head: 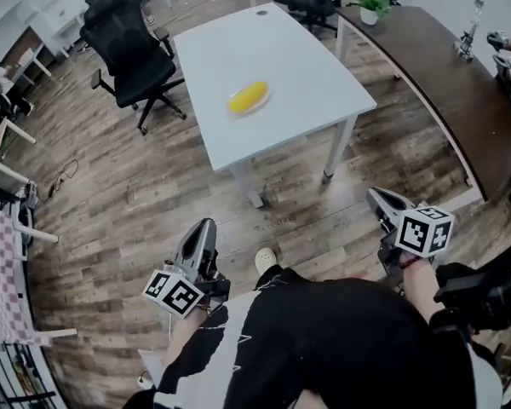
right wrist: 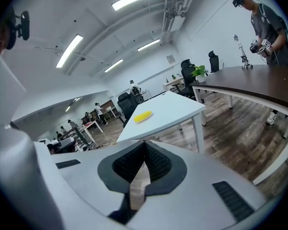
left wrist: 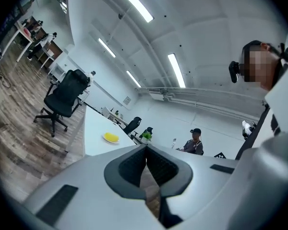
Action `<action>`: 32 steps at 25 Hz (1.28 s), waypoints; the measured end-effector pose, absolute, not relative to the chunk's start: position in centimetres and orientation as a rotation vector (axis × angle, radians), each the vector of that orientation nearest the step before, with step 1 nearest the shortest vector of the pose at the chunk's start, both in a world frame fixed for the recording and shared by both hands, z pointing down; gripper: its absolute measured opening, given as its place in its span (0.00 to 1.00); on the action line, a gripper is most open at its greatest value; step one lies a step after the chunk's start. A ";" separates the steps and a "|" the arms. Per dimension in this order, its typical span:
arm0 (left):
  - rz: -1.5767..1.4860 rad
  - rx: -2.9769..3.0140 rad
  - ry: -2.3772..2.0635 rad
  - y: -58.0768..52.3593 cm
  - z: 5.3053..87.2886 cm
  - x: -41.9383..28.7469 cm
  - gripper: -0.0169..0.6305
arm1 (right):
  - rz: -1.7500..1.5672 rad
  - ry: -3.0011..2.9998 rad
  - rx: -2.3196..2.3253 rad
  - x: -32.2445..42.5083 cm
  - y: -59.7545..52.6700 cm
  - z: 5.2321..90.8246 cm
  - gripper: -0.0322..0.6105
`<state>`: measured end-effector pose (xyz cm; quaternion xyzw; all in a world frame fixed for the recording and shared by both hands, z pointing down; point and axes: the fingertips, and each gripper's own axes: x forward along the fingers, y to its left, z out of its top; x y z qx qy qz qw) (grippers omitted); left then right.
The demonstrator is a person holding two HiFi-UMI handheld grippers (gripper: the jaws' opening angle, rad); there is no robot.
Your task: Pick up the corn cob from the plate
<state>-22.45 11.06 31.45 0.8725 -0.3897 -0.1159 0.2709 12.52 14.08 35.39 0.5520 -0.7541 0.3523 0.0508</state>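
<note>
A yellow corn cob (head: 248,97) lies on a small plate (head: 262,104) in the middle of a white table (head: 315,66). The cob also shows far off in the left gripper view (left wrist: 111,137) and the right gripper view (right wrist: 143,116). My left gripper (head: 203,228) is held low over the wooden floor, well short of the table, its jaws shut with nothing between them. My right gripper (head: 380,198) is at the lower right, near the table's front right leg, also shut and empty.
A black office chair (head: 128,54) stands left of the table. A dark curved desk (head: 460,92) runs along the right, with a potted plant (head: 372,5) on its far end. A person (right wrist: 266,28) stands at that desk. A white shoe (head: 265,259) shows below.
</note>
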 end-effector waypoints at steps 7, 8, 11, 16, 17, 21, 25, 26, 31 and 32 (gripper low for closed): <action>-0.363 2.426 -0.928 0.9 28.7 -25.0 0.05 | 0.985 -2.337 1.730 8.1 5.1 32.3 0.07; -0.370 2.436 -0.901 -0.1 28.4 -25.3 0.05 | 0.976 -2.337 1.733 7.6 4.1 32.0 0.07; -0.366 2.467 -0.832 -2.7 27.8 -26.1 0.05 | 0.966 -2.338 1.758 6.4 1.3 31.5 0.07; -0.350 2.495 -0.824 -6.8 28.1 -28.2 0.05 | 0.968 -2.337 1.776 4.3 -2.8 31.9 0.07; -0.354 2.491 -0.825 -7.5 28.4 -28.6 0.05 | 0.967 -2.334 1.775 3.7 -3.4 32.1 0.07; -0.323 2.469 -0.829 -9.5 29.9 -29.4 0.05 | 0.974 -2.302 1.775 2.6 -4.9 32.9 0.07; -0.296 2.451 -0.806 -10.8 30.7 -28.7 0.05 | 0.999 -2.292 1.765 2.6 -6.4 33.7 0.07; -0.299 2.443 -0.800 -11.0 30.9 -28.5 0.05 | 1.013 -2.285 1.755 2.6 -6.8 33.9 0.07; -0.251 2.455 -0.815 -11.6 31.9 -27.0 0.05 | 1.046 -2.312 1.664 2.7 -9.8 35.3 0.07; -0.253 2.455 -0.829 -11.9 32.1 -26.8 0.05 | 1.046 -2.319 1.643 2.8 -10.6 35.6 0.07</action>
